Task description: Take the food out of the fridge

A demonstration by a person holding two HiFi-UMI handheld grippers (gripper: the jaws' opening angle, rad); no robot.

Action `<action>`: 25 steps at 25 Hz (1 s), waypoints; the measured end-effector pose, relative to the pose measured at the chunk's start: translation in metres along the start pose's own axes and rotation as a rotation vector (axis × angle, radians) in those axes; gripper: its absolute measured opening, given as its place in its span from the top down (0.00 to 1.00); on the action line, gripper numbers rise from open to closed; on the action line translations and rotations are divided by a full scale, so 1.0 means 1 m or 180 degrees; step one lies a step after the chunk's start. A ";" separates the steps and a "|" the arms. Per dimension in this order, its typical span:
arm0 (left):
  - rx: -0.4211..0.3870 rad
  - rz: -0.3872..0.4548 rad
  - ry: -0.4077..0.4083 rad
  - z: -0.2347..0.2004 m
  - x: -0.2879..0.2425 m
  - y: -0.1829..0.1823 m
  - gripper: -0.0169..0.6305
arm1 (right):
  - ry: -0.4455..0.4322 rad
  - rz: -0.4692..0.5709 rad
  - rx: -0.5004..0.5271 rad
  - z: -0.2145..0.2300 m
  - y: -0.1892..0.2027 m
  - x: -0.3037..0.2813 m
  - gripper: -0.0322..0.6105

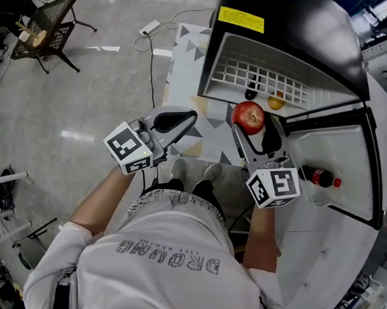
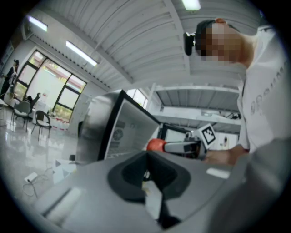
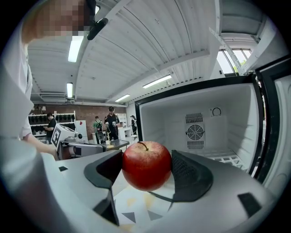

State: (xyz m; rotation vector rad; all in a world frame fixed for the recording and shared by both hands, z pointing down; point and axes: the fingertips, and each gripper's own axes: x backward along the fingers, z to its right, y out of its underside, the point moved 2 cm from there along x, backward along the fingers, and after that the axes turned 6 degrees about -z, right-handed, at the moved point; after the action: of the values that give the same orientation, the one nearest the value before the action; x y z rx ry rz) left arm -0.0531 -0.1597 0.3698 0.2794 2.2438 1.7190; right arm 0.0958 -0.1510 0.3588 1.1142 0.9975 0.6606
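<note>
Right gripper (image 3: 146, 172) closed partway on the apple (image 3: 146, 164), pads at its 9 and 3 o'clock across the widest part, stem up. In the head view the apple (image 1: 249, 117) sits outside the open fridge (image 1: 286, 32), at 6 o'clock of the wire shelf (image 1: 263, 76). I'd judge it firm, moderately heavy, waxy and round, so it could roll out or bruise; a grip on the equator suits. Left gripper (image 1: 182, 119) tips together, empty, at 9 o'clock of the apple.
</note>
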 end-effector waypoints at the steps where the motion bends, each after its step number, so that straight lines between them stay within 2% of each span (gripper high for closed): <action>1: -0.0001 -0.0003 0.0004 0.001 0.000 0.000 0.96 | 0.0002 0.0001 -0.0002 0.000 0.000 0.001 0.46; 25: -0.0006 -0.0008 0.0034 0.004 -0.008 -0.001 0.96 | -0.0038 -0.0110 0.0018 -0.001 0.009 0.001 0.47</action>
State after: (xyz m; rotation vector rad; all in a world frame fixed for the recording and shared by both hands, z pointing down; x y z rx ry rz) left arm -0.0446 -0.1592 0.3685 0.2676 2.2490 1.7252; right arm 0.0952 -0.1465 0.3672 1.1026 1.0068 0.6231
